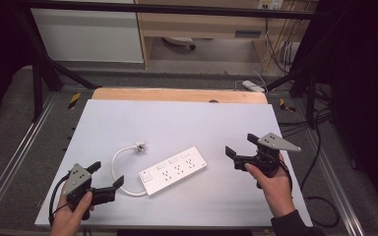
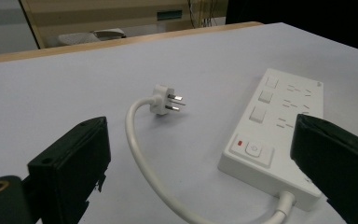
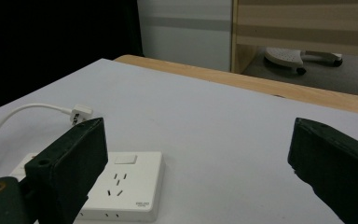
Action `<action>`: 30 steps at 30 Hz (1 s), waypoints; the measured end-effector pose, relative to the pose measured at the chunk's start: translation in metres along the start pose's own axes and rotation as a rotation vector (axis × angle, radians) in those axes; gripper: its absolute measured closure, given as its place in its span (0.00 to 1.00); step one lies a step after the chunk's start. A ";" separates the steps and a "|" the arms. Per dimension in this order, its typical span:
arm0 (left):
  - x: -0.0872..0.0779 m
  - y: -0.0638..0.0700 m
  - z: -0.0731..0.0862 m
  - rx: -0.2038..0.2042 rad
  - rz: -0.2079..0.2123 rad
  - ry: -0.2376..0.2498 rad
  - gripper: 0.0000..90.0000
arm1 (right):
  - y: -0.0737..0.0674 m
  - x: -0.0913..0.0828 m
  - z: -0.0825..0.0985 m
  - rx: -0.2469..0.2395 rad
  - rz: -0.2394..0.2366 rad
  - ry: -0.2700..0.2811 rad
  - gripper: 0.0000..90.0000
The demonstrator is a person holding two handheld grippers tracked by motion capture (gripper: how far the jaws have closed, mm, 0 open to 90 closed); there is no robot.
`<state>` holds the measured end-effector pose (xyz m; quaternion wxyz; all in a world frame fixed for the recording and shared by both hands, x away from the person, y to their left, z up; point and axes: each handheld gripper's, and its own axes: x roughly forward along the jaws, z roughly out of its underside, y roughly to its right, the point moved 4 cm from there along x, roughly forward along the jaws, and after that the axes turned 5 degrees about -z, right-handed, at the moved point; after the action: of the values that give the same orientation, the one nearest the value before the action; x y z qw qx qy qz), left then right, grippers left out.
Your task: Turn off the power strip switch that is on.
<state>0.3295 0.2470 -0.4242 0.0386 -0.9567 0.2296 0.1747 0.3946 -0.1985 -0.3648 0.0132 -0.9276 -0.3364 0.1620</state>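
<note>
A white power strip [image 1: 173, 170] lies slantwise at the centre of the high view on the white table [image 1: 187, 123]. Its cord [image 1: 120, 169] loops left to the plug [image 1: 139, 145], which rests just above it. The left gripper [image 1: 108, 177] at lower left and the right gripper [image 1: 241, 147] at right both hover with jaws spread wide, grasping nothing, each near one end of the strip.

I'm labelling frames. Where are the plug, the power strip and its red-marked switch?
plug [image 2: 161, 100], left gripper view, on its white body.
power strip [image 1: 173, 170], high view, middle of its top face.
red-marked switch [image 2: 252, 149], left gripper view, on the button.
</note>
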 end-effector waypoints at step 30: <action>-0.001 -0.001 -0.001 -0.003 -0.006 0.007 0.05 | -0.019 0.027 -0.014 -0.031 -0.041 -0.036 0.10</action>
<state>0.3297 0.2485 -0.4232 0.0370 -0.9580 0.2267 0.1718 0.4062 -0.1658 -0.3567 -0.0040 -0.9176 -0.3578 0.1730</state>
